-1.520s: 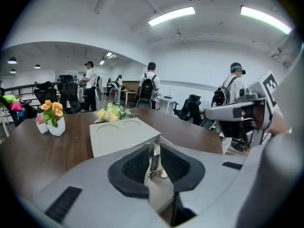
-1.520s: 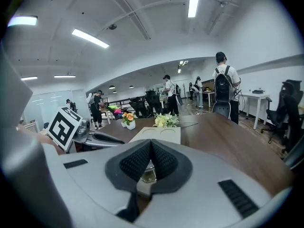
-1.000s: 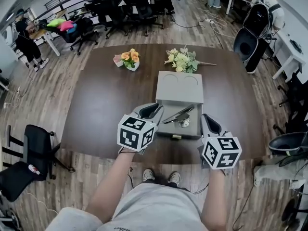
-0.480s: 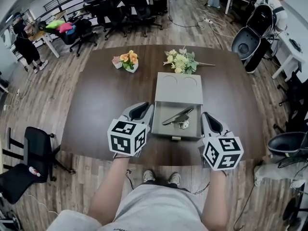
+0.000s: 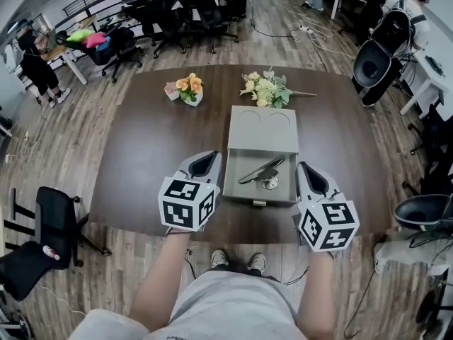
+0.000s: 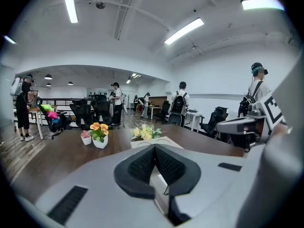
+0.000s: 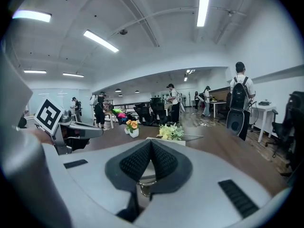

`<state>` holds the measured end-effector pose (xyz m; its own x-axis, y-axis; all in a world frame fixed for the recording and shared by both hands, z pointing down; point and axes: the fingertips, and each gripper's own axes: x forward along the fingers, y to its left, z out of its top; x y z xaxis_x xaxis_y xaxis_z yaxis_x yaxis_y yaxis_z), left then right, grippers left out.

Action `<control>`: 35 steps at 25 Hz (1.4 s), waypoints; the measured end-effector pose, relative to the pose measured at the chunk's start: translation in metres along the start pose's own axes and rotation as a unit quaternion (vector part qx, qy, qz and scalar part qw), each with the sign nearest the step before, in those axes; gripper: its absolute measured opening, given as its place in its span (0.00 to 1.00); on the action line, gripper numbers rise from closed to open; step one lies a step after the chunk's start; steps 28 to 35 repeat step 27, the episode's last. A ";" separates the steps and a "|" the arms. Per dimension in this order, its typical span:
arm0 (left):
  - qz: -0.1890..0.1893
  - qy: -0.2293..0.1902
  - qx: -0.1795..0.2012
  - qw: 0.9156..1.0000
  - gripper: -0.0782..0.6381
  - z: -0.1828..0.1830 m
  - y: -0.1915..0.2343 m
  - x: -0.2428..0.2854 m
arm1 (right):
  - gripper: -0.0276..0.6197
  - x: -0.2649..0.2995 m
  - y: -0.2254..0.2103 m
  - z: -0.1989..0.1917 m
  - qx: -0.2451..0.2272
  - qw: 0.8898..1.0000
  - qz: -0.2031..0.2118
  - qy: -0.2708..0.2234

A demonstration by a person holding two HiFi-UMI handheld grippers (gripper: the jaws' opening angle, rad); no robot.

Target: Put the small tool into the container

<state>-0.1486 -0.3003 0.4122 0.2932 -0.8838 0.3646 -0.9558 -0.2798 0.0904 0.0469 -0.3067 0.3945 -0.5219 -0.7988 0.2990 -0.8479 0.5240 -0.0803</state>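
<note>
On the bench: a grey container (image 5: pixel 262 134) sits near the front edge of the dark wooden bench (image 5: pixel 156 147), in front of the person.
Container: its shallow front section is open on top; a flat grey panel with two round outlines lies behind it.
Small tool (image 5: pixel 261 169): a slim dark tool lying flat inside the open section of the container. Its long axis runs diagonally, with the near end towards the left and the far end towards the right. A small pale rounded piece (image 5: pixel 270 183) lies just beside it; whether the two are joined cannot be told.
Left gripper (image 5: pixel 204 161): held just beside the container's left wall and pointing away from the person. In the left gripper view its jaws are pressed together at the tips, with nothing between them.
Right gripper (image 5: pixel 310 178): held just beside the container's right wall, also pointing away. In the right gripper view its jaws are clenched tip to tip and hold nothing.
Far side of the bench: a small white pot of orange flowers (image 5: pixel 190 88) and a loose bunch of pale flowers (image 5: pixel 265 87), both well apart from the grippers.
</note>
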 end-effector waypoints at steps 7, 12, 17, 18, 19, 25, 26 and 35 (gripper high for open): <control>0.004 0.002 0.004 1.000 0.10 -0.001 -0.002 0.001 | 0.05 -0.002 -0.001 0.001 -0.004 1.000 0.000 -0.007; 0.003 0.005 0.001 1.000 0.10 -0.004 -0.003 0.003 | 0.05 -0.002 -0.001 0.001 -0.006 1.000 0.000 -0.006; 0.004 0.006 0.006 1.000 0.10 -0.005 -0.007 0.005 | 0.05 -0.003 -0.001 0.002 -0.010 1.000 0.000 -0.006; 0.005 0.006 0.006 1.000 0.10 -0.004 -0.007 0.005 | 0.05 -0.004 0.000 0.003 -0.010 1.000 0.000 -0.006; 0.005 0.006 0.006 1.000 0.10 -0.004 -0.007 0.005 | 0.05 -0.004 -0.001 0.003 -0.011 1.000 0.000 -0.007; -0.002 0.007 0.006 1.000 0.10 -0.005 -0.008 0.010 | 0.05 -0.002 -0.004 0.002 -0.011 1.000 -0.001 -0.008; -0.003 0.007 0.007 1.000 0.10 -0.005 -0.009 0.011 | 0.05 -0.001 -0.004 0.002 -0.011 1.000 -0.001 -0.008; -0.004 0.007 0.007 1.000 0.10 -0.005 -0.009 0.012 | 0.05 0.000 -0.005 0.002 -0.011 1.000 -0.001 -0.009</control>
